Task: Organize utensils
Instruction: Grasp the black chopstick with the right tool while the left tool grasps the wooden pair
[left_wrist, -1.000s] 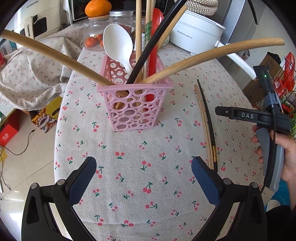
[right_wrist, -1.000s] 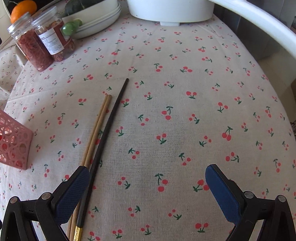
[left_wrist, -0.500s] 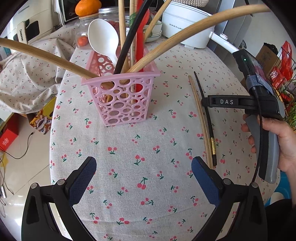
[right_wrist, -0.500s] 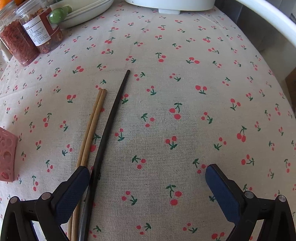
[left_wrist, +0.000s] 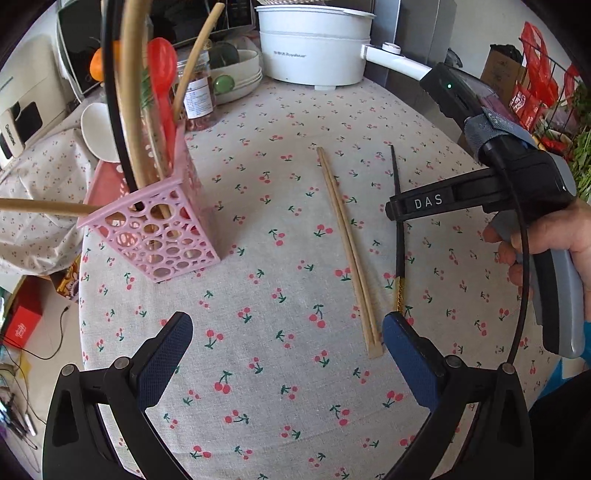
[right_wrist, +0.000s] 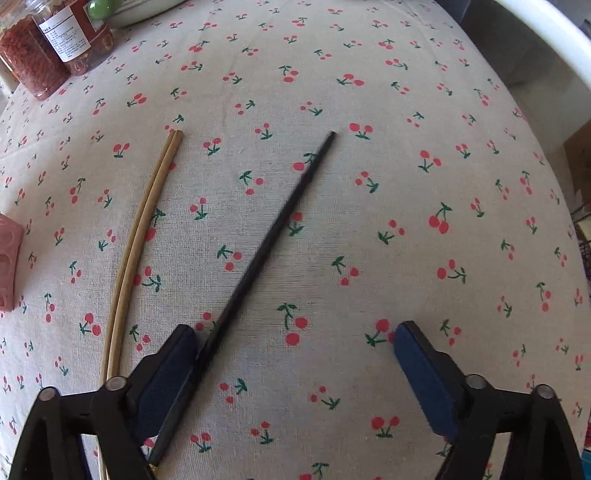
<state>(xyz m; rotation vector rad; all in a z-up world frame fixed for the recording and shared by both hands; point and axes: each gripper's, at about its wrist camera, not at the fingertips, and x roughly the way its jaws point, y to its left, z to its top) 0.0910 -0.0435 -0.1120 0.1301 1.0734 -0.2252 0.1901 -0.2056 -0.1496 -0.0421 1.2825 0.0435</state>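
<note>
1. Pink basket (left_wrist: 155, 236) stands left of the wooden chopsticks (left_wrist: 349, 251), already full of utensils.
2. My left gripper (left_wrist: 286, 356) hovers near their blunt ends, jaws wide apart, empty.
3. Black chopstick (right_wrist: 266, 251) lies right of the wooden pair, flat on the cloth.
4. My right gripper (right_wrist: 295, 350) sits low over it, jaws apart, left pad touching the shaft. I judge best: centre the stick, then close gently so it doesn't roll.

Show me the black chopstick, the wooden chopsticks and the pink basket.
black chopstick (right_wrist: 273, 229), right wrist view, mid-shaft.
wooden chopsticks (left_wrist: 347, 243), left wrist view, middle of the pair.
pink basket (left_wrist: 166, 240), left wrist view, perforated front wall.
</note>
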